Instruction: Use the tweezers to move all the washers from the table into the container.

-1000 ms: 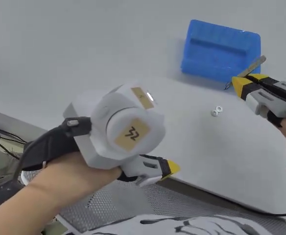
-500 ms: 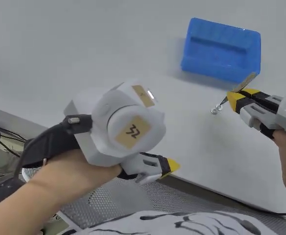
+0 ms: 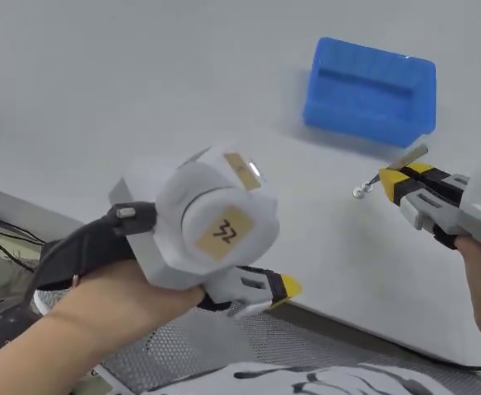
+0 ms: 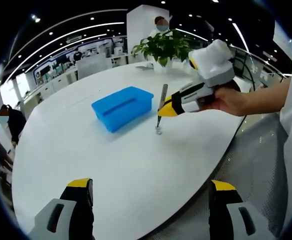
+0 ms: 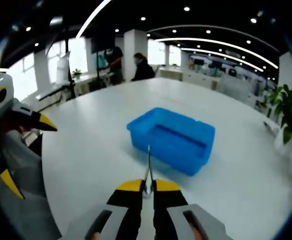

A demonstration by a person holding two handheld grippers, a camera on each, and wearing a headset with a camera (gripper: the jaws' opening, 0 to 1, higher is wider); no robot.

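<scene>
The washer (image 3: pixel 360 192) is what this step turns on. A small one lies on the white worktop (image 3: pixel 323 247), right at the tip of the tweezers (image 3: pixel 393 169), and I judge the pick-up to be the step in hand.

Nearest the person, the left gripper (image 3: pixel 277 290) hangs over the near edge of the worktop. Its jaws are wide apart with nothing between them, as the left gripper view shows. It is well apart from the work and has no part in this pick.

Further out, the right gripper (image 3: pixel 401 183) has its jaws pressed together on the tweezers' shank, and the points slope down to the washer. The pictures are too small to tell whether the points already pinch the washer or merely touch it.

Beyond that, the blue container (image 3: pixel 371 89) stands near, open side up.

To do the pick well, I would set the points across the washer's rim, or one through its hole, then squeeze evenly. A flat ring on a smooth top is likely to skate or flip away if nudged sideways. Lift it straight up a little before swinging toward the container. Hold the squeeze steady on the way, and release low over the container's middle so that the washer does not bounce out.
</scene>
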